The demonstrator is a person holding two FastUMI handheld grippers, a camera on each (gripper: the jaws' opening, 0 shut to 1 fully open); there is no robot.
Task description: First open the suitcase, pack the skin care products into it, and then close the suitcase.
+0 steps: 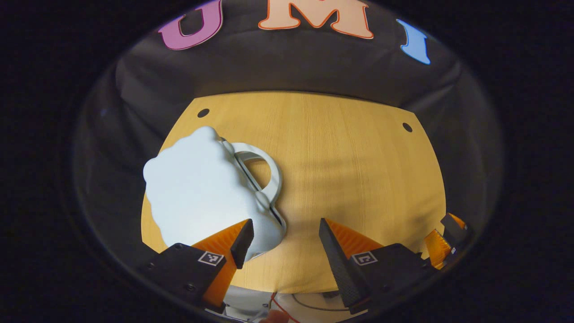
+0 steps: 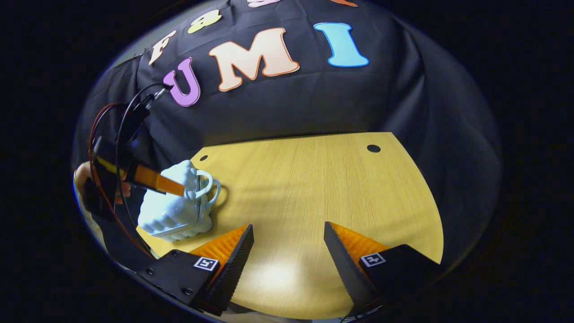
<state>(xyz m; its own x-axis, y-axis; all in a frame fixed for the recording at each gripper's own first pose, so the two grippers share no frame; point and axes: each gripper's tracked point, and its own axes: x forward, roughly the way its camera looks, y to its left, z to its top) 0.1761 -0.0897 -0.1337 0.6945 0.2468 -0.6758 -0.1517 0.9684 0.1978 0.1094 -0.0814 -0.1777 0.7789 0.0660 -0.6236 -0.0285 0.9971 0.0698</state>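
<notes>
Both claws are standing wide, with nothing between their fingers. Left claw [image 1: 286, 235] is hovering over the near-left part of the light wooden bench [image 1: 350, 170], its 2 fingers spread well apart above bare wood. Just to its left, the small pale-blue, cloud-shaped plastic suitcase [image 1: 197, 193] is lying closed on the bench, its white loop handle [image 1: 269, 172] pointing toward the middle of the bench. In the left gripper view, the left finger [image 1: 242, 242] is overlapping the suitcase's near corner; whether it is actually touching the shell I cannot tell.

Right claw [image 2: 288, 244] is hanging over the near middle of the bench, fingers equally far apart and touching nothing. From the right gripper view, the suitcase is sitting at the bench's left edge, well off to the left of this claw and farther away. In that view the left claw is reaching in from the left, held by a person's hand [image 2: 83, 177], with 1 of its fingers [image 2: 159, 183] lying across the suitcase's top near the handle. Red and black cables [image 2: 119, 134] are looping around that far gripper.
</notes>
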